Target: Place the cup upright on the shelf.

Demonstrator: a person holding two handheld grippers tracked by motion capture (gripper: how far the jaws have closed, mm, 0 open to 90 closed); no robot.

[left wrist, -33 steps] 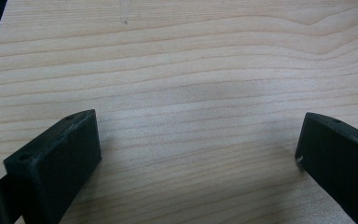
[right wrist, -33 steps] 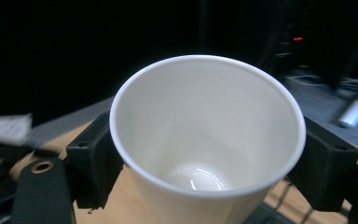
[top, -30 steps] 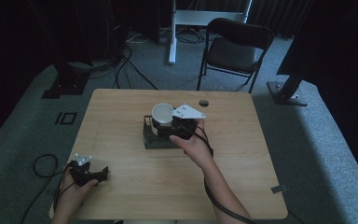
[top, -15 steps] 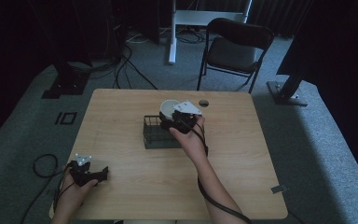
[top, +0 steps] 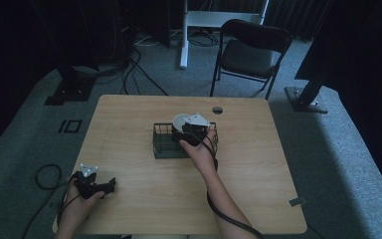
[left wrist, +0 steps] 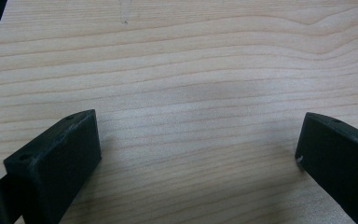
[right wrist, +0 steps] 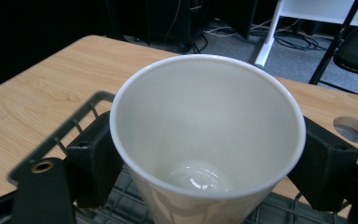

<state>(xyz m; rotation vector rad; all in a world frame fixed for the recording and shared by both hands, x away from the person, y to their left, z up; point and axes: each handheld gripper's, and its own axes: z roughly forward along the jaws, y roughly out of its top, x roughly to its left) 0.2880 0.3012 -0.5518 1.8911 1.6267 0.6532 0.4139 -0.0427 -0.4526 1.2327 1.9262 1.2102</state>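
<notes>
The room is dark, with a grey carpeted floor (top: 328,164), loose cables, and 1 black folding chair (top: 251,52) behind the work area. The wooden counter (top: 144,199) carries 1 black wire basket (top: 165,144) near its centre; a round cable hole (top: 217,110) sits near the far edge.

The right tool (top: 188,130) is over the basket's right half. In the right gripper view its jaws stand on opposite sides of a white paper cup (right wrist: 205,140), pressed against the wall just below the rim, so the right tool (right wrist: 205,172) is holding the cup. The cup is upright and empty, with its base above the basket's wire floor. Whether the base already touches the wire cannot be determined.

The left tool (top: 95,185) is parked at the near left corner of the counter, well apart from the basket. Its jaws (left wrist: 196,154) stand wide with bare wood between them.

Recommended procedure for the step in hand, judged to be setting the cup into the basket:
1. Keep the cup vertical.
2. Lower it until the base seats flat on the wire floor.
3. Keep grip pressure light; a paper wall is likely to dent.
4. Spread the jaws only after the cup stands unaided.

Obscured items: the basket's right half lies under the right hand (top: 201,152); the cup's outer print is cut off.
</notes>
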